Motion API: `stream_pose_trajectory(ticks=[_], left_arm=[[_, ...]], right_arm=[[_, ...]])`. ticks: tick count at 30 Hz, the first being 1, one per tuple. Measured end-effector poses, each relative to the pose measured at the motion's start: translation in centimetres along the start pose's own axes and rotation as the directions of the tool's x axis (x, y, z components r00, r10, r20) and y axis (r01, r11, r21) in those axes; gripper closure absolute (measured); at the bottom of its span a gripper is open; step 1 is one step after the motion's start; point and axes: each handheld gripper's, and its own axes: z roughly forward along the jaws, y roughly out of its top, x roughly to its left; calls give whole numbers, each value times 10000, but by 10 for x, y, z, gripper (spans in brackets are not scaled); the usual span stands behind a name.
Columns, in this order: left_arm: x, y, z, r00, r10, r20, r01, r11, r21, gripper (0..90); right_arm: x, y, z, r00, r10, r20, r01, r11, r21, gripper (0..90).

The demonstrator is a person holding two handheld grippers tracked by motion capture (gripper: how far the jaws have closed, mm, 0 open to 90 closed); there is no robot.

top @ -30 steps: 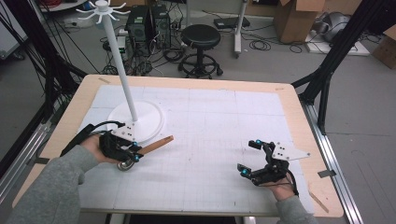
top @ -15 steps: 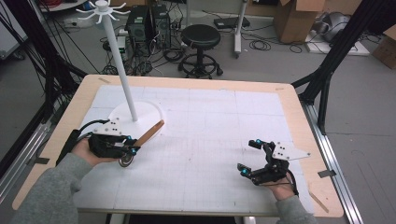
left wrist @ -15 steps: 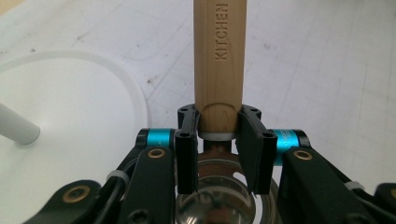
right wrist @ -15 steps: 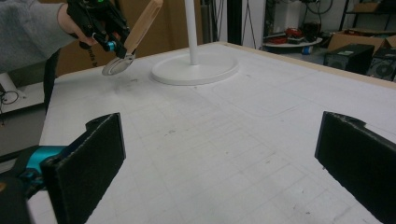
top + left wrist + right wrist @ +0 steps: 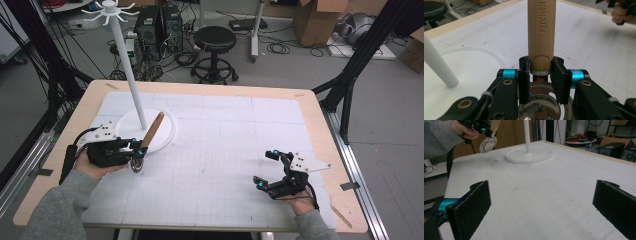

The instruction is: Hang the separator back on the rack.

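A utensil with a wooden handle (image 5: 152,129) stamped KITCHEN (image 5: 540,32) and a round metal head (image 5: 136,165) is held at the table's left. My left gripper (image 5: 136,148) is shut on the handle's lower end (image 5: 540,75), just above the head (image 5: 540,105). The handle points up and away over the white stand's round base (image 5: 165,131). The stand's pole (image 5: 131,75) rises to a crown of hooks (image 5: 109,9). My right gripper (image 5: 264,169) rests open near the front right, with nothing between its fingers (image 5: 472,205). Beyond them are the utensil head (image 5: 487,144) and the stand base (image 5: 529,155).
A white gridded mat (image 5: 225,145) covers the wooden table (image 5: 310,107). Behind the table stand a black stool (image 5: 215,40), computer cases and cables on the floor. Black frame legs (image 5: 350,75) flank the table's right side.
My left gripper has drawn slightly left and turned, swinging the wooden handle from pointing right to pointing steeply up toward the pole. The right gripper has stayed put.
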Motion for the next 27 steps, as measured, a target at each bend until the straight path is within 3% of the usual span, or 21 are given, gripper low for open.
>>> stream_pose_trajectory(ticks=[9,14,20,27], left_arm=[[1,-8,-7,9979,-425,-487,393,9971,-649,696],[1,-7,-15,9963,-478,-718,400,9935,-1068,695],[2,-6,-27,9943,-668,-830,526,9852,-1630,695],[5,-2,-38,9905,-811,-1110,584,9792,-1943,695]], right_arm=[[0,0,-1,10000,-23,28,23,10000,-38,8],[-1,0,0,10000,-21,39,21,10000,-34,8],[0,1,0,10000,-64,12,64,10000,-21,8],[0,1,0,10000,-79,28,79,10000,-20,8]])
